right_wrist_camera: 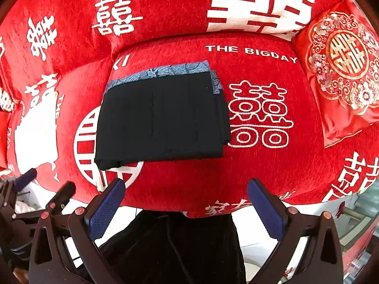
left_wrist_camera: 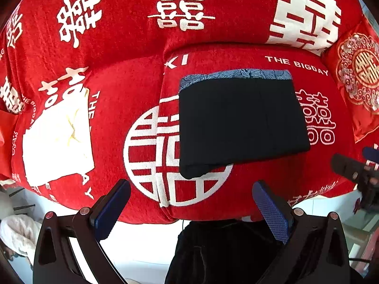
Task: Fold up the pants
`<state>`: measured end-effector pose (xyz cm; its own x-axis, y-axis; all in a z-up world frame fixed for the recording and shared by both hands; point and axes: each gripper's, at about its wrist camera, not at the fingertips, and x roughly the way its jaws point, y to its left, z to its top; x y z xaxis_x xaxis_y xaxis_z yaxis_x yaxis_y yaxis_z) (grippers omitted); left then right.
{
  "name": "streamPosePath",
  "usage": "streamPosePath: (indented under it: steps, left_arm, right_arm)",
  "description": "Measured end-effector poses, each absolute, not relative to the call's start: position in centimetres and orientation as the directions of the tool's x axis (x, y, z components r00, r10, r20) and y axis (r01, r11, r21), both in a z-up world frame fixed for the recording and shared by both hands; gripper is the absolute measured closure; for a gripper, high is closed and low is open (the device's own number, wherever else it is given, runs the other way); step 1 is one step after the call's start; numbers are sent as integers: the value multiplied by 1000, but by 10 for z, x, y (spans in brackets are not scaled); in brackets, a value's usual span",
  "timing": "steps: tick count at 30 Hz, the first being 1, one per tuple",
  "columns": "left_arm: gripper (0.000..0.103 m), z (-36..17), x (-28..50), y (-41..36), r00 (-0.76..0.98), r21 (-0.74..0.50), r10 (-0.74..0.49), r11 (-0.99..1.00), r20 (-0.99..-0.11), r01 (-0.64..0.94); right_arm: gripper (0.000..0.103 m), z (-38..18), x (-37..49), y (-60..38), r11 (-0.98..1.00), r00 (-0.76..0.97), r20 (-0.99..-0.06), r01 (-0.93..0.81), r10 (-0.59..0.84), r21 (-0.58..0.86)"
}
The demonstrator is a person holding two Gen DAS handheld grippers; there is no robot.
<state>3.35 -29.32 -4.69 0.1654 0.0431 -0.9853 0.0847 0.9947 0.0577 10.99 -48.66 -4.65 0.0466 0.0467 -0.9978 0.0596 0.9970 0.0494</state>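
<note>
A: Well, look at the writing on that red sofa cover (left_wrist_camera: 118,82). "THE BIGDAY" reads clearly in white just behind the pants (left_wrist_camera: 241,120), with big white double-happiness characters all around them.

B: And the pants themselves?

A: Black, folded into a neat rectangle, lying flat on the seat cushion over a blue patterned cloth (left_wrist_camera: 234,74) that peeks out along their far edge. A red embroidered pillow (right_wrist_camera: 341,71) sits well to the right of them.

B: The grippers?

A: The left gripper (left_wrist_camera: 189,208) hovers in front of the pants, jaws spread wide, holding nothing. The right gripper (right_wrist_camera: 187,203) does likewise, blue pads apart, clear of the fabric.
</note>
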Motion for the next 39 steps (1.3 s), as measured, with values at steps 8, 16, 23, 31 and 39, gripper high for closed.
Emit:
streamPosePath:
  steps: [8,16,23,31,39]
  left_arm:
    - [0,-47,33,-291,162,53,42,997,-986,62]
    - [0,-45,35,-293,171,52,41,997,-984,62]
    - [0,-45,37,-293,169,50,39,997,-985,62]
    - [0,-45,38,-293,172,53,42,997,-984,61]
    - [0,-46,40,-292,173,47,36,997,-984,56]
  right_arm:
    - [0,-49,109,-484,998,42,-999,49,34,36]
    - [0,-46,110,-479,999,51,-998,39,30,32]
    - [0,-45,110,-478,999,52,-998,38,26,28]
    - [0,-45,111,-477,999,53,-998,36,22,24]
    - [0,-44,112,-475,999,53,-999,31,13,15]
